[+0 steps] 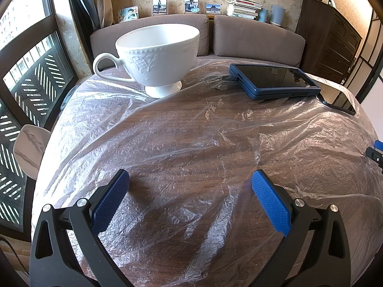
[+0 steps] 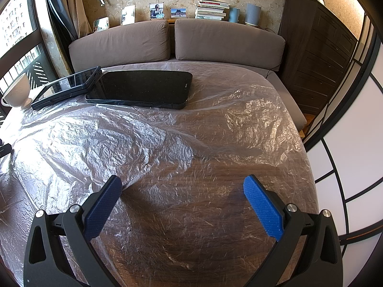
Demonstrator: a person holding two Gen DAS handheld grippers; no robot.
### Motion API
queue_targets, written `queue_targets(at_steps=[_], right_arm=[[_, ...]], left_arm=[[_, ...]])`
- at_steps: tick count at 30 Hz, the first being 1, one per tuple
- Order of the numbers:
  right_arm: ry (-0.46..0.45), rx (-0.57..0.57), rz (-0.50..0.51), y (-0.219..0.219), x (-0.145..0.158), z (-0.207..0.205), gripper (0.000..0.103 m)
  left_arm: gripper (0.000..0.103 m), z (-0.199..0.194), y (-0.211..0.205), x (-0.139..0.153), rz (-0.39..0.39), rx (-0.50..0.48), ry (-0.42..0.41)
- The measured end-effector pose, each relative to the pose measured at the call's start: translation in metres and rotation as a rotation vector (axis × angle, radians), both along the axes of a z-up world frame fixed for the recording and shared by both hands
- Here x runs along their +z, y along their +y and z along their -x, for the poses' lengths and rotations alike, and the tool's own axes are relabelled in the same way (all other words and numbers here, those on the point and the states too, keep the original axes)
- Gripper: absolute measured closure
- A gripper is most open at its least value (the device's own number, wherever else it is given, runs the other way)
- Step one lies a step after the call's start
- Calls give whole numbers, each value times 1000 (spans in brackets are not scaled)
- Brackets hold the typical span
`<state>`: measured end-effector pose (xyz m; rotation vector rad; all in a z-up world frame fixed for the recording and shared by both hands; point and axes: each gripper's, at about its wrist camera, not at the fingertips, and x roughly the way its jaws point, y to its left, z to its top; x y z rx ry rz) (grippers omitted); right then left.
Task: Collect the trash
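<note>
So the only trash-like thing that could be made out was the crinkled clear plastic sheet (image 1: 191, 129) spread over the whole wooden tabletop (image 2: 191, 215). No wrappers or scraps were to be seen, so the sheet was taken as the thing to collect, though that's a judgement call.

The left claw (image 1: 190, 197) was held with its blue pads spread wide, nothing pinched, low over the near part of the sheet. The right claw (image 2: 183, 198) was spread wide and empty as well. In both views the plastic lay directly ahead of and beneath the pads, so neither hand could be called nearer.

What mattered more was what was parked on the far part of the sheet: a white cup (image 1: 158, 57) ahead-left of the left claw, a blue-cased phone (image 1: 273, 81) ahead-right of it, and a black phone (image 2: 141, 88) ahead-left of the right claw. The puffiest ridge of plastic (image 2: 134, 129) was seen running across, left of the right claw's centre line. A tug toward the near edge would probably be risky while those things were sitting on it.
</note>
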<state>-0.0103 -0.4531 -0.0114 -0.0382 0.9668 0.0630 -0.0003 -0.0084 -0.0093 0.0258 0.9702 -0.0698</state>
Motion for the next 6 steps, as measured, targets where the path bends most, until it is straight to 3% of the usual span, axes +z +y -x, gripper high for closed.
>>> queue_targets(at_steps=[6], right_arm=[[0, 0, 0, 0, 0, 0, 4]], left_arm=[[1, 0, -1, -2, -1, 1, 0]])
